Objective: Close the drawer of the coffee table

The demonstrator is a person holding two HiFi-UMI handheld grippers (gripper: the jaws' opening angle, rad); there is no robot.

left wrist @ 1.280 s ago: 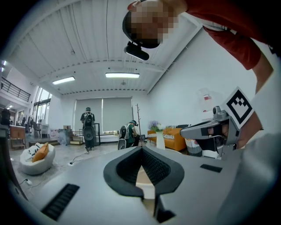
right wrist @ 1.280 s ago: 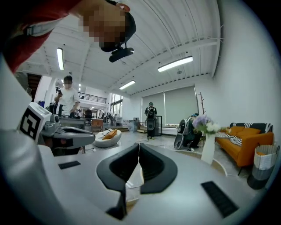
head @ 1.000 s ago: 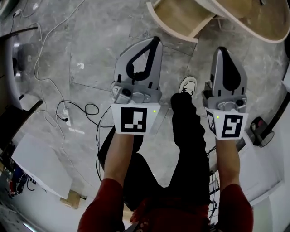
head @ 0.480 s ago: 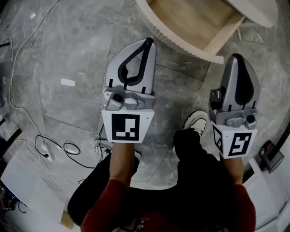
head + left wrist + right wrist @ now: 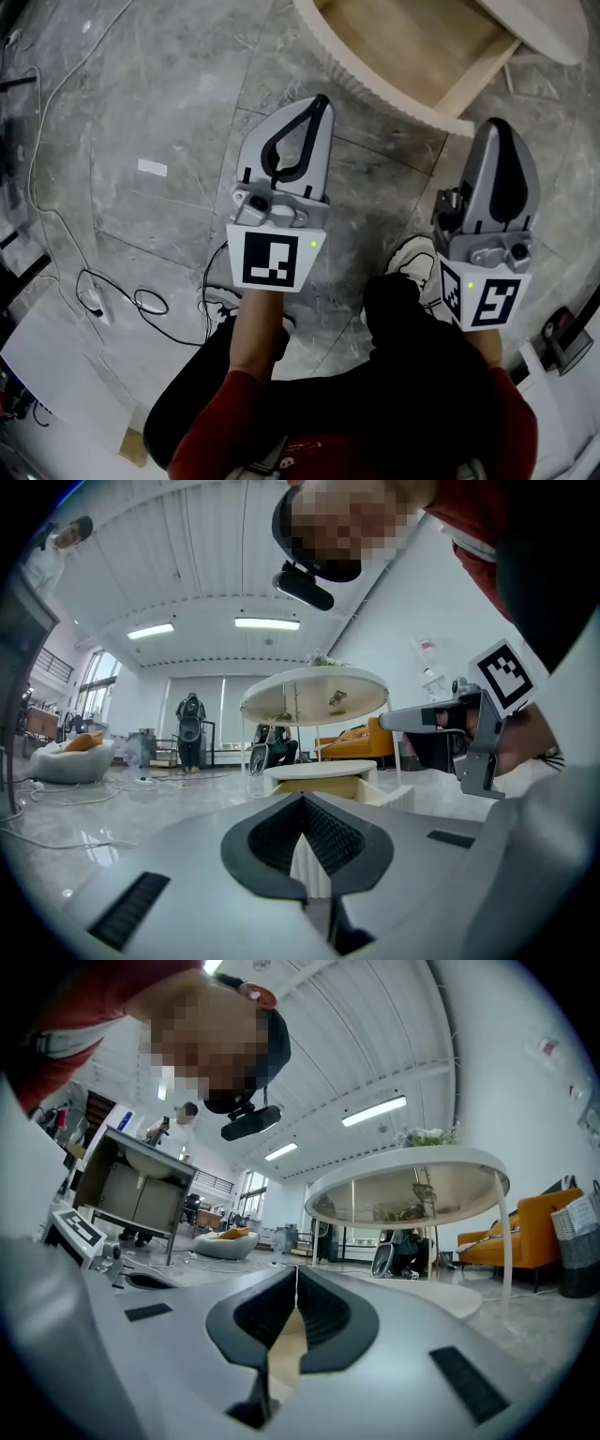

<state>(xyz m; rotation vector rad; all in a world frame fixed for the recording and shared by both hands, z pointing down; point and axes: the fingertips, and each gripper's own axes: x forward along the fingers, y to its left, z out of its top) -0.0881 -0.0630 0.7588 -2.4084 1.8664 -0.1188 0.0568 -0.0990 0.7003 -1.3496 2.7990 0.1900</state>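
The coffee table's drawer (image 5: 412, 42) stands pulled out at the top of the head view, with a bare wooden inside and a ribbed curved front (image 5: 370, 86). The white table top (image 5: 548, 28) overlaps it at the upper right. My left gripper (image 5: 322, 101) is shut and empty, its tip a little short of the ribbed front. My right gripper (image 5: 500, 127) is also shut on nothing, just below the drawer's right corner. The left gripper view looks level along shut jaws (image 5: 302, 799) at the open drawer (image 5: 319, 782) under the round top (image 5: 314, 691). In the right gripper view, shut jaws (image 5: 296, 1274) point under the table top (image 5: 412, 1171).
Cables (image 5: 103, 291) trail over the grey stone floor at the left, beside a white box (image 5: 56, 366). A white tag (image 5: 152, 168) lies on the floor. The person's shoe (image 5: 412, 253) is between the grippers. An orange sofa (image 5: 361, 742) and a beanbag (image 5: 66, 757) stand far off.
Both grippers have sunk toward the floor and stayed shut. The open drawer has come further into the top of the head view, closer to both tips.
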